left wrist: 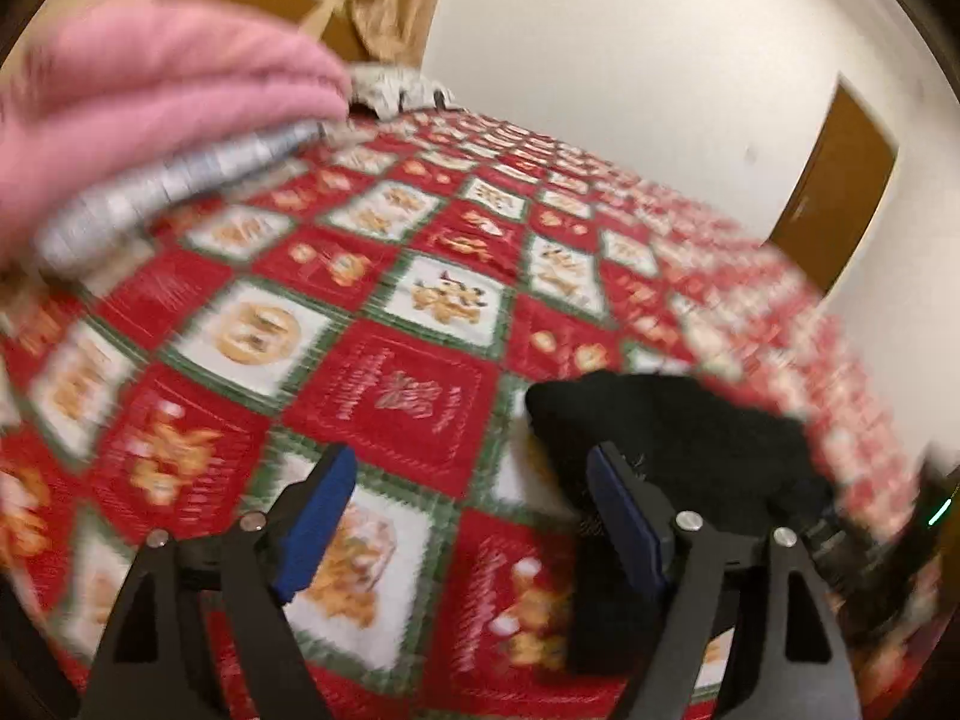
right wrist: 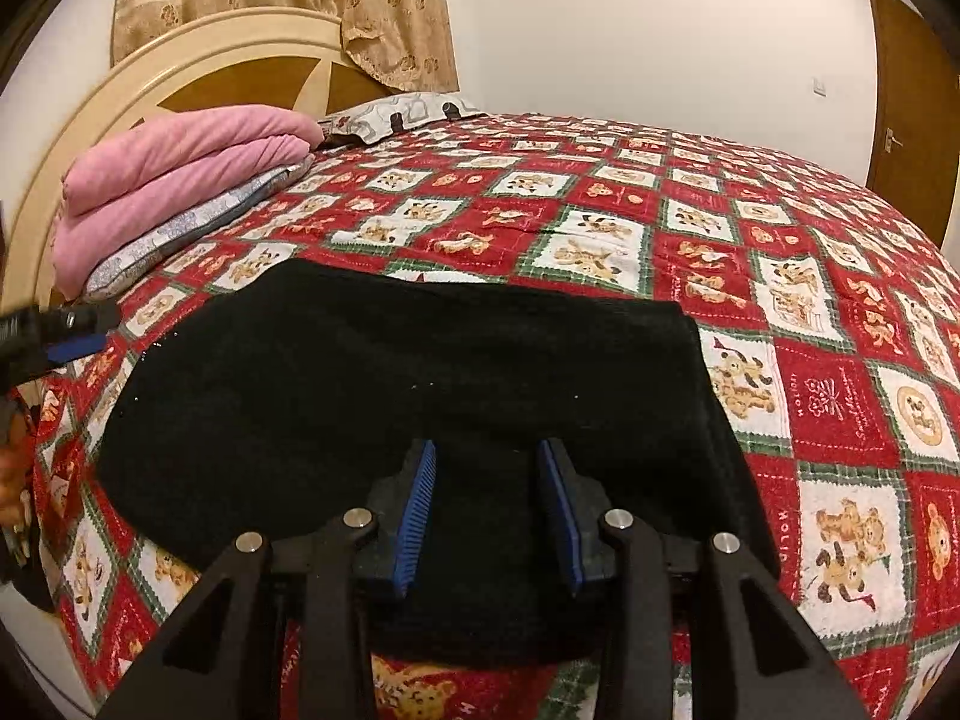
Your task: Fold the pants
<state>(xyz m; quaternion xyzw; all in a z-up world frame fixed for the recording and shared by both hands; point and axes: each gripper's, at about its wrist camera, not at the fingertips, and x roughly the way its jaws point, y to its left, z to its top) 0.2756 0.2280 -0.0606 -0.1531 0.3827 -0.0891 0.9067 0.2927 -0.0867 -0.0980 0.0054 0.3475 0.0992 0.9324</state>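
Note:
Black pants (right wrist: 390, 372) lie folded into a broad flat rectangle on the red checked teddy-bear bedspread (right wrist: 780, 240). My right gripper (right wrist: 487, 450) hovers over their near edge, its blue pads a hand's width apart with the black cloth flat beneath them and no pinch visible. In the blurred left wrist view, my left gripper (left wrist: 471, 462) stands wide open over bare bedspread (left wrist: 384, 300), nothing between its fingers. A corner of the pants (left wrist: 678, 420) shows just behind its right finger. The right wrist view catches the left gripper (right wrist: 72, 333) at the pants' left end.
Folded pink blankets (right wrist: 180, 162) rest on a grey patterned pillow (right wrist: 180, 228) against the cream headboard (right wrist: 198, 60) at the far left. A beige curtain (right wrist: 396, 18) hangs behind. A brown door (right wrist: 912, 102) stands at the right. A hand (right wrist: 12, 468) shows at the left edge.

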